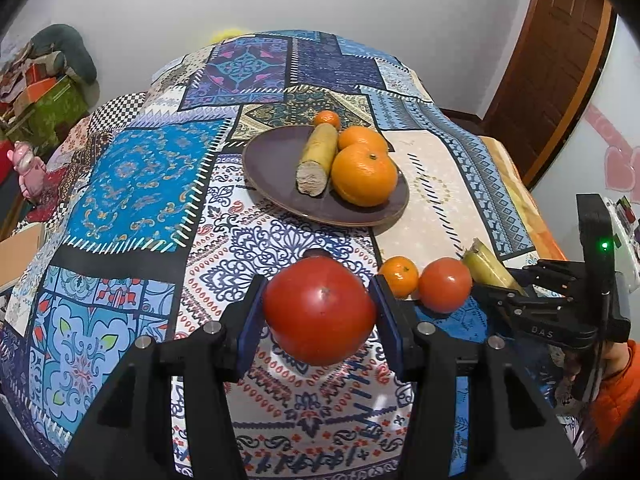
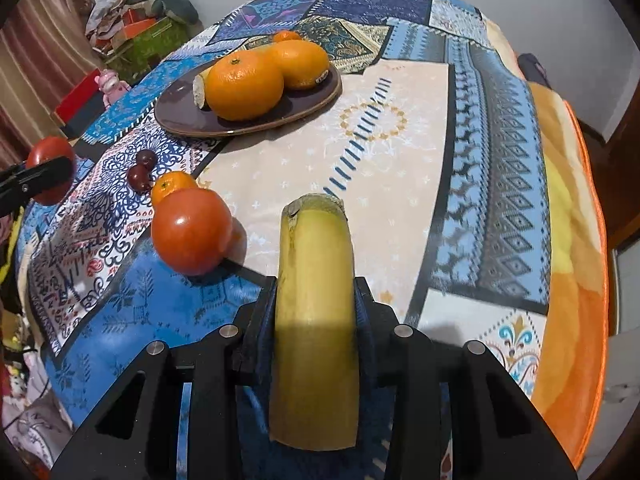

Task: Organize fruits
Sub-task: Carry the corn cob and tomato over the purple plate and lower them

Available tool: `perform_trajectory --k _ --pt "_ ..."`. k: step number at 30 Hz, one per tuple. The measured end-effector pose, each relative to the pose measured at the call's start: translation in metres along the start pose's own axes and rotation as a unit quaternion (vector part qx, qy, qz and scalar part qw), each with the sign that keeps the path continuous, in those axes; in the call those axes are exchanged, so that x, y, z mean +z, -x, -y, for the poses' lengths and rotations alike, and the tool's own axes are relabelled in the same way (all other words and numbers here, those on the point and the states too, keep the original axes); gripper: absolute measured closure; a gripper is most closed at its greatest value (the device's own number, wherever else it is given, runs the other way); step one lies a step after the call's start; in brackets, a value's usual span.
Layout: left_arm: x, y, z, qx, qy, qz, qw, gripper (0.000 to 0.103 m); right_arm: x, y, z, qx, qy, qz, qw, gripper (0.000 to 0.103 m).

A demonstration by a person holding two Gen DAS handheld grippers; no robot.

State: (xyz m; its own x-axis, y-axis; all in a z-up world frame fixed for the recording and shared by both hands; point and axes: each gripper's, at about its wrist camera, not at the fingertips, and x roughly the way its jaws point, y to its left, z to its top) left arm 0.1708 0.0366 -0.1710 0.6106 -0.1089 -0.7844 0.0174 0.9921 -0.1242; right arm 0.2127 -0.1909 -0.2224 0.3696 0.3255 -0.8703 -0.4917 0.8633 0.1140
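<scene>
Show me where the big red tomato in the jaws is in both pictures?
Left wrist view: the big red tomato sits low in the middle, clamped between the left gripper's jaws.
Right wrist view: it peeks in at the far left edge, partly hidden behind a black finger.
Shared landmark: the dark plate with oranges, farther back on the patchwork tablecloth.

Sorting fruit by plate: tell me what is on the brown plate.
On the plate: two big oranges, one cut banana piece. A small orange sits at the far rim; whether it rests on the plate is hidden.
</scene>
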Motion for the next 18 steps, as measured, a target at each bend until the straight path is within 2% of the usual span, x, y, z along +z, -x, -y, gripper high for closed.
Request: perform_trajectory --k 7,18 --pt "0.014 0.003 -0.012 -0.002 0.007 0.015 0.9999 0.052 0.014 0.016 0.0 0.007 -0.02 0.036 0.999 0.07" --pt "0.057 -0.007 -0.028 0.007 0.007 0.04 0.9992 0.052 0.073 0.039 -0.02 0.017 -0.006 0.103 0.995 0.07"
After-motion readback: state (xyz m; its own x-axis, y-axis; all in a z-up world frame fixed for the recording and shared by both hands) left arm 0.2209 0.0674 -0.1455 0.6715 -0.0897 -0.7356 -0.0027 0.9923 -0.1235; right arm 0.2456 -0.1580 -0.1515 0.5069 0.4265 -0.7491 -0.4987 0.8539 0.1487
